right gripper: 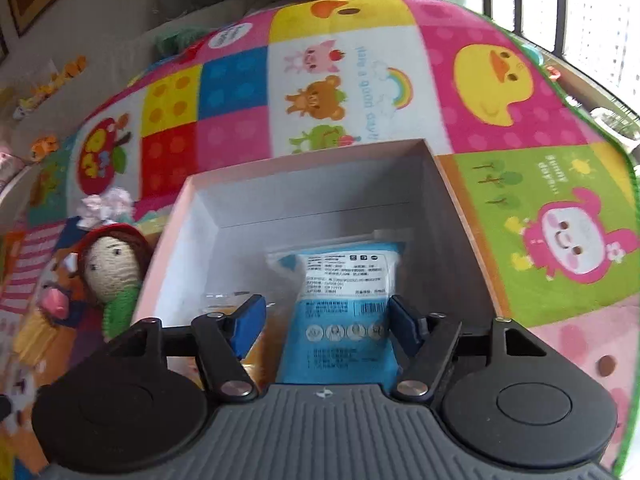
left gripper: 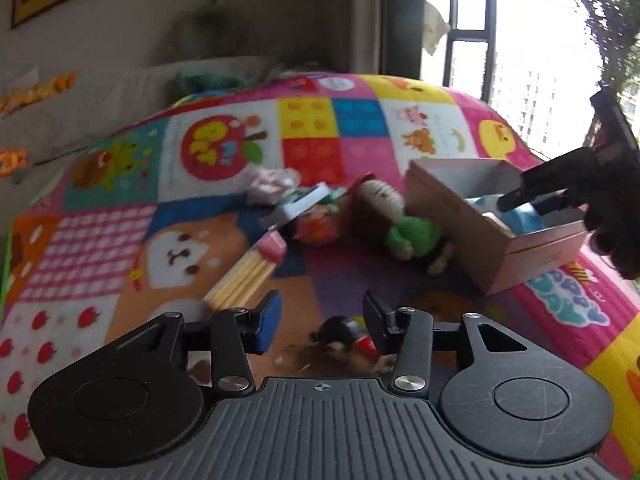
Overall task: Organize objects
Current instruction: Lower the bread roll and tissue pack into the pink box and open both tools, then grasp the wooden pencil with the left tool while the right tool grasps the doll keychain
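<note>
A pink cardboard box (left gripper: 472,224) stands open on the colourful play mat; it also shows in the right wrist view (right gripper: 176,232). A blue packet (right gripper: 344,312) lies inside it. My right gripper (right gripper: 326,328) is open just above the packet, with the fingers on either side; the gripper also shows over the box in the left wrist view (left gripper: 516,200). My left gripper (left gripper: 320,320) is open above a small dark-haired figure (left gripper: 344,344). A crocheted doll (left gripper: 384,216), a pack of yellow sticks (left gripper: 244,276) and a pink toy (left gripper: 316,228) lie left of the box.
A white and pink fabric piece (left gripper: 272,184) and a blue-white item (left gripper: 300,208) lie behind the toys. A sofa (left gripper: 120,92) stands behind the mat (left gripper: 224,144). A window with dark bars (left gripper: 468,28) is at the right.
</note>
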Demonstrator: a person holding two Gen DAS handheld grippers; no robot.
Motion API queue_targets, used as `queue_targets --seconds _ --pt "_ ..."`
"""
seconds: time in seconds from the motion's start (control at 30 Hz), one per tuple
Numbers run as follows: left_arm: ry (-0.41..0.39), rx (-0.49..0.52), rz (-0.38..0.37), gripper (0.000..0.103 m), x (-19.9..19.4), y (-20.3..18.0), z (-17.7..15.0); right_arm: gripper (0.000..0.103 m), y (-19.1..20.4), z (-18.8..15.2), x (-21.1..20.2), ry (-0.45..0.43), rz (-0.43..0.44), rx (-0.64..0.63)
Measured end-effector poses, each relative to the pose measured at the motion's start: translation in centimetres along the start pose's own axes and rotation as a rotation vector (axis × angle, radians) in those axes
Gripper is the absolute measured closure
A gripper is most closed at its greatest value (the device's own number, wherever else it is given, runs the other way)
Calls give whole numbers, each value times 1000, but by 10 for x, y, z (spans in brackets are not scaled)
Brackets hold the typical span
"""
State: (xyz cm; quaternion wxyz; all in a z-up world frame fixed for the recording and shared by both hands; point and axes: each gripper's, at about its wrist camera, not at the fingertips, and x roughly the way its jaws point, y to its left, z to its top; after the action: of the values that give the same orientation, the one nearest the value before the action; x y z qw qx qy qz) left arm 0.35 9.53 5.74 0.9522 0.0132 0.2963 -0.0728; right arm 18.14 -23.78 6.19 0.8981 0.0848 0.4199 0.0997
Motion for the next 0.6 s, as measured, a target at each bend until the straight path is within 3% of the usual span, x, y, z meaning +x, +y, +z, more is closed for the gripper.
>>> queue_targets --seconds 0.2,0.33,0.5,0.6 --pt "-23 -41 22 53 1 24 0 32 13 -5 -5 4 -12 -87" --pt "-38 18 39 53 8 27 15 33 13 -15 -16 -61 -39 -136" --pt "60 174 126 53 57 22 34 33 41 -36 -53 -196 -45 -281" --pt "102 188 129 51 86 25 38 33 62 -52 -75 -220 39 -346"
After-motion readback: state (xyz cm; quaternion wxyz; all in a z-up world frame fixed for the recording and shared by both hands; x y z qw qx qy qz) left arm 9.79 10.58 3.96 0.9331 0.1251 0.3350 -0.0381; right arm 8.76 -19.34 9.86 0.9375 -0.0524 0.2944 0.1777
